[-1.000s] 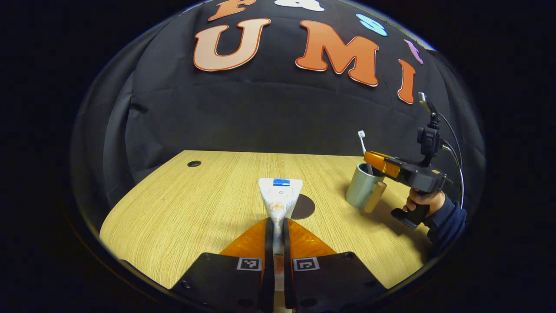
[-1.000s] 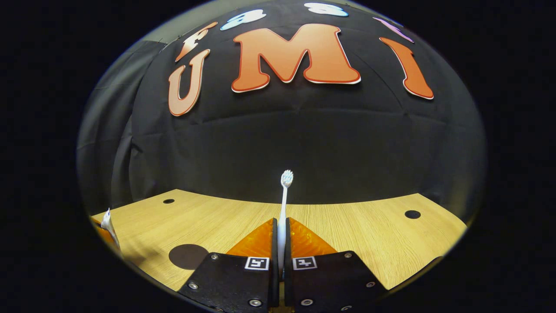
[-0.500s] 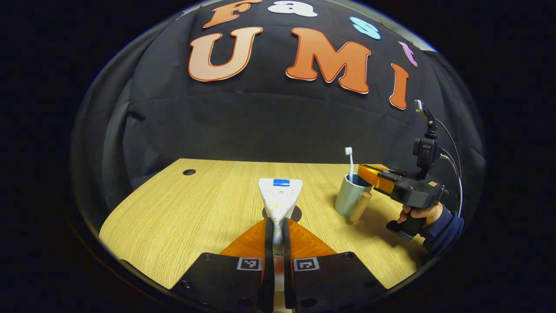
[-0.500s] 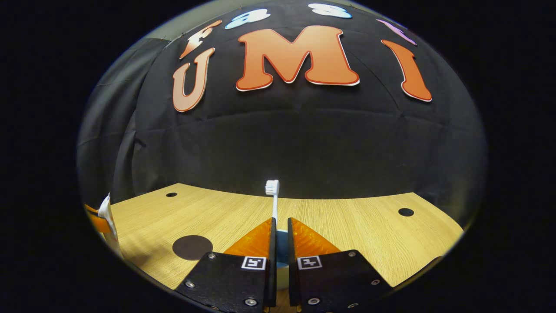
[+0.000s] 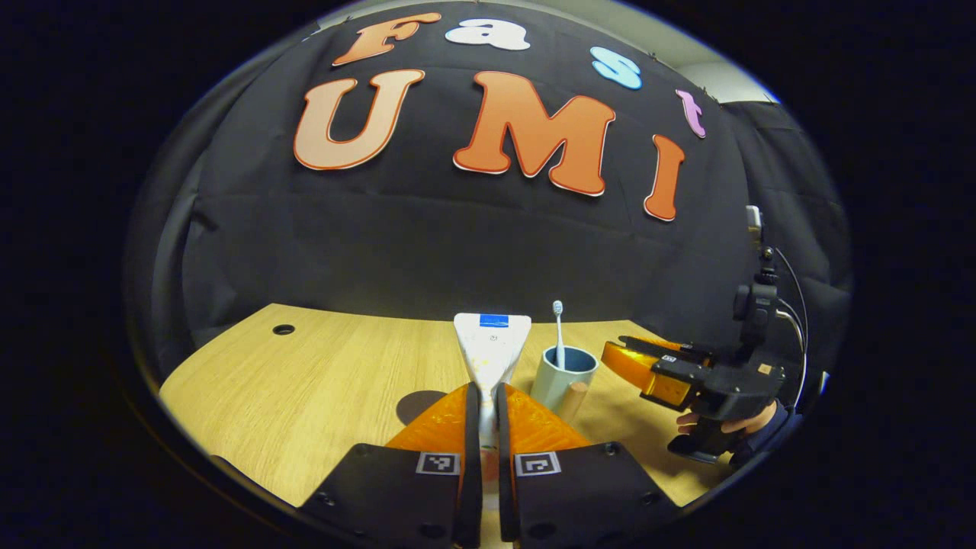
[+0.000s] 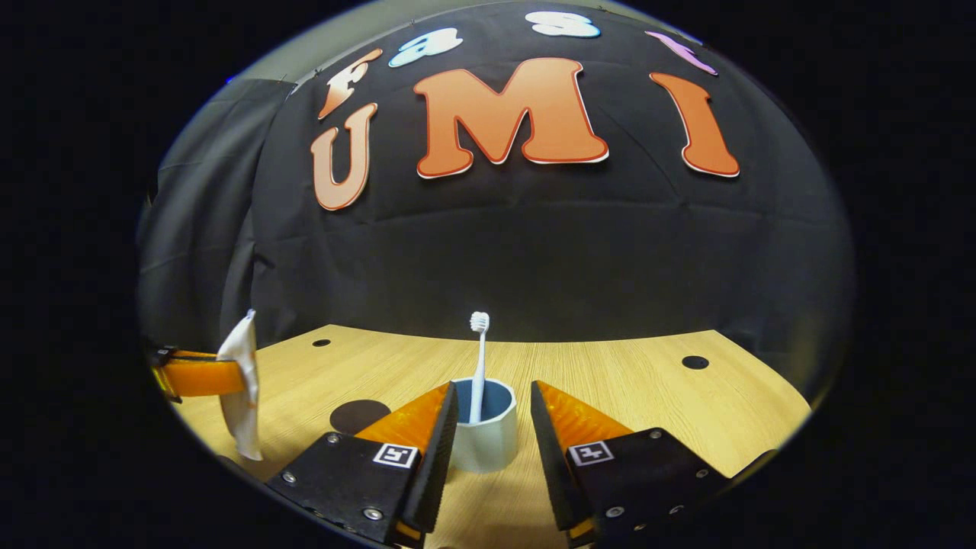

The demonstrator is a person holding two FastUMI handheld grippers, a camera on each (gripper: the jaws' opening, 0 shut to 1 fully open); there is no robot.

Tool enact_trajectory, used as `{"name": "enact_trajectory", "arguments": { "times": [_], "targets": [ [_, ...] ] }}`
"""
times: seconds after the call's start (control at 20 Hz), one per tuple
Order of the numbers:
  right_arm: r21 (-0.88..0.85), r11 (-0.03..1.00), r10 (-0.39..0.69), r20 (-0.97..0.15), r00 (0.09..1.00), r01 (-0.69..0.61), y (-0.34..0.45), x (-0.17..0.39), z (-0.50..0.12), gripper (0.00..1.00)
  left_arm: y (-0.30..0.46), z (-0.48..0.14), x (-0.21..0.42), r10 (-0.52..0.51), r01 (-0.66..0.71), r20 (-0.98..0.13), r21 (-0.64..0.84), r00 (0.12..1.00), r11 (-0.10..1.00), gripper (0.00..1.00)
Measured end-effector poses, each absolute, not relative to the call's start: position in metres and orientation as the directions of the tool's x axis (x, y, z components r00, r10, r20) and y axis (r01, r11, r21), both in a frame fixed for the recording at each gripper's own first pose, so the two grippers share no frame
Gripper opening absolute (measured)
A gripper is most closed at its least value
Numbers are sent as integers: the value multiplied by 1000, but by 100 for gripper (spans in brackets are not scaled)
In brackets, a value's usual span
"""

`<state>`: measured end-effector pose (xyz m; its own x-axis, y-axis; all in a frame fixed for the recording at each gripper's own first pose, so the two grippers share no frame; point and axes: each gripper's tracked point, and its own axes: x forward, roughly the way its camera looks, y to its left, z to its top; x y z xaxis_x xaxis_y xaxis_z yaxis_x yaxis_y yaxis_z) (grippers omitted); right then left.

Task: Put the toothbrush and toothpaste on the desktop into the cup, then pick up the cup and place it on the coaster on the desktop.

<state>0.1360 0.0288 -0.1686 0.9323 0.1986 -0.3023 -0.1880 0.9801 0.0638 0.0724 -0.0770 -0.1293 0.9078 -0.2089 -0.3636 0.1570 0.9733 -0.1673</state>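
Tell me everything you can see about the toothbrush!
The toothbrush is thin and white, probably plastic, with pale bristles on a small head at the top. It stands nearly upright, head up, inside the pale cup, with its lower end hidden in the cup's blue inside. The cup sits on the wooden desktop. The right gripper is open with a finger on each side of the cup, and nothing grips the brush.

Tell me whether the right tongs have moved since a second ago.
Yes. In the left gripper view the right tongs have drawn back from the cup, away from the toothbrush they gripped, and now stand open and apart from it.
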Motion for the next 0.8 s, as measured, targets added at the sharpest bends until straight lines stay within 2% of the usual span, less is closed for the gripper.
{"name": "enact_trajectory", "arguments": {
  "times": [0.15,0.35,0.8],
  "targets": [
    [47,978,209,-310,927,-205,18,114,-167,68,-95,-128,89,-225,169,-337,-186,914,968,12],
    [84,975,224,-321,920,-208,8,90,-167,76,-114,-111,113,-246,187,-277,-222,929,957,12],
    [109,975,217,-271,938,-194,-18,63,-148,79,-141,-74,164,-229,203,-111,-207,967,957,12]
  ]
}}
